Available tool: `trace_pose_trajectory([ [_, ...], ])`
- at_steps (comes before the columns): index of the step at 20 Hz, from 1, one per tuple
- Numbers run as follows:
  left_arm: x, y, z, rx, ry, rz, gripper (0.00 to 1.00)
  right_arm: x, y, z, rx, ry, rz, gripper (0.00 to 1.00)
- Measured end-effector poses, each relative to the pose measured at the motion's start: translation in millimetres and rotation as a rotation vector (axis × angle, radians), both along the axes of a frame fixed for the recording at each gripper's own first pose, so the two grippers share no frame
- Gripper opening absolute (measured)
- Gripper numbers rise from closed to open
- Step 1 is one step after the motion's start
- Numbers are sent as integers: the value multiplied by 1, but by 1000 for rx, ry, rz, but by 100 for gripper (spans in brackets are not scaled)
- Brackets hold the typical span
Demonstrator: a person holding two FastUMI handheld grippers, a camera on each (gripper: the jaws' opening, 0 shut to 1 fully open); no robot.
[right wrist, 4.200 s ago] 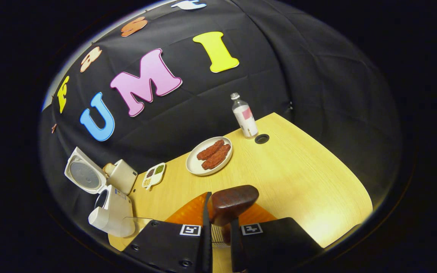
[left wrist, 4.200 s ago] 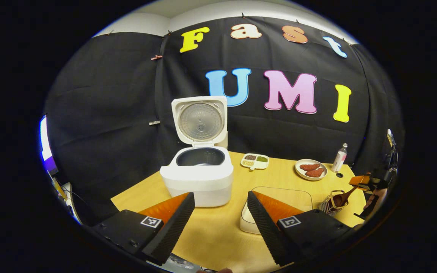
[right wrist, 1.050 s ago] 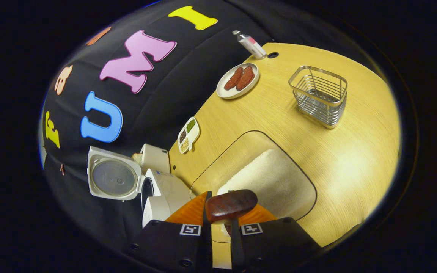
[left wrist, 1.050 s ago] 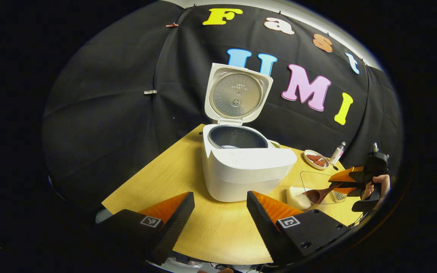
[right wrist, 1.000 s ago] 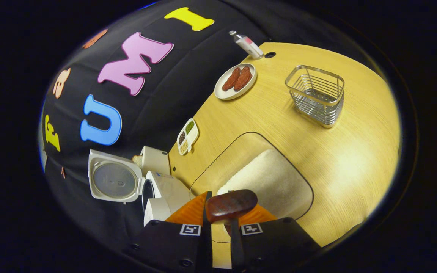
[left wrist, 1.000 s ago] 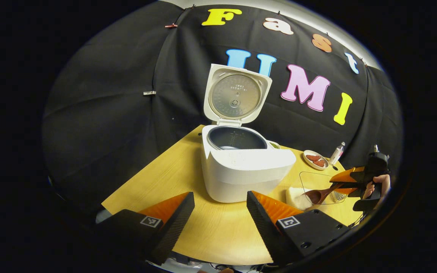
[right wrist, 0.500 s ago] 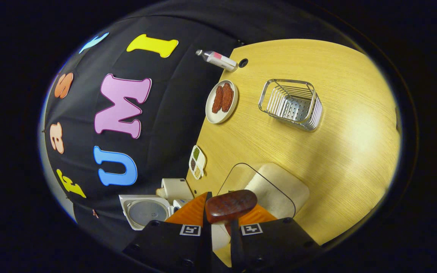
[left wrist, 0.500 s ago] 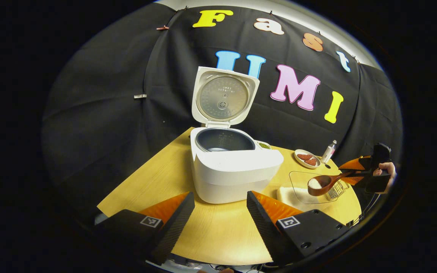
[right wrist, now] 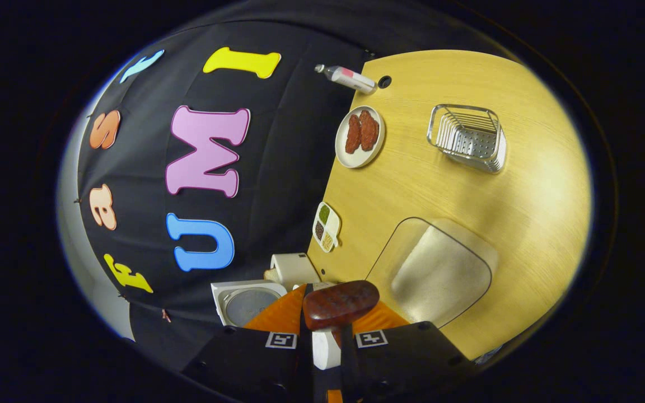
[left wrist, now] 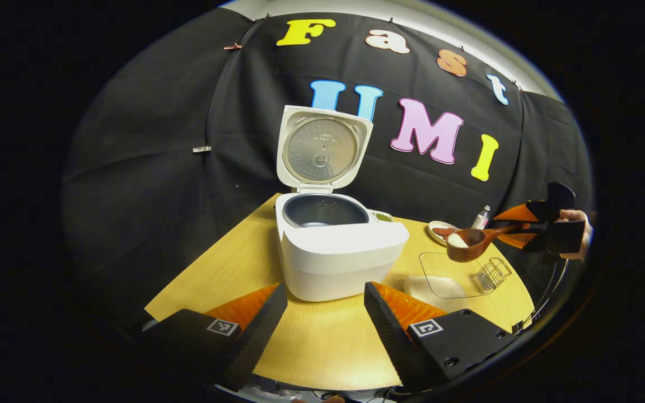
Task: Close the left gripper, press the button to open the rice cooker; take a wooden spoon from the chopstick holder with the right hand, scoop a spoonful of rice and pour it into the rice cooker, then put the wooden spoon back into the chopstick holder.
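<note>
Wooden spoon seemingly above table edge

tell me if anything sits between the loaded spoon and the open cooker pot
Nothing visible does. In the left gripper view the wooden spoon, holding rice and gripped by the right gripper, hangs above the clear rice container. The rice cooker has its lid up, and the space between is open air.

left gripper spread, right gripper clamped

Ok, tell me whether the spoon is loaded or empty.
Loaded: white rice sits in the wooden spoon bowl, held by the right gripper above the table.
</note>
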State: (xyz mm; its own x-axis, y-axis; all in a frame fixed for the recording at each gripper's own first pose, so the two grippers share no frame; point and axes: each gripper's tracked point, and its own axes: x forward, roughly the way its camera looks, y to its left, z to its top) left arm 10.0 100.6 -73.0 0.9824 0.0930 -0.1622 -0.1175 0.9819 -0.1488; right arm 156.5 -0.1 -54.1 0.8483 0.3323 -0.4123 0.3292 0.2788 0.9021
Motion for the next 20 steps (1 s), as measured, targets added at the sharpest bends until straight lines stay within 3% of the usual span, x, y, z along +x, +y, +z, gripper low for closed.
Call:
trace_pose_trajectory([
  [11, -16, 20, 9, 7, -33, 47, 96, 40, 102, 44, 77, -52, 117, 23],
  [20, -15, 54, 11, -31, -48, 107, 96, 83, 195, 60, -17, -128, 208, 23],
])
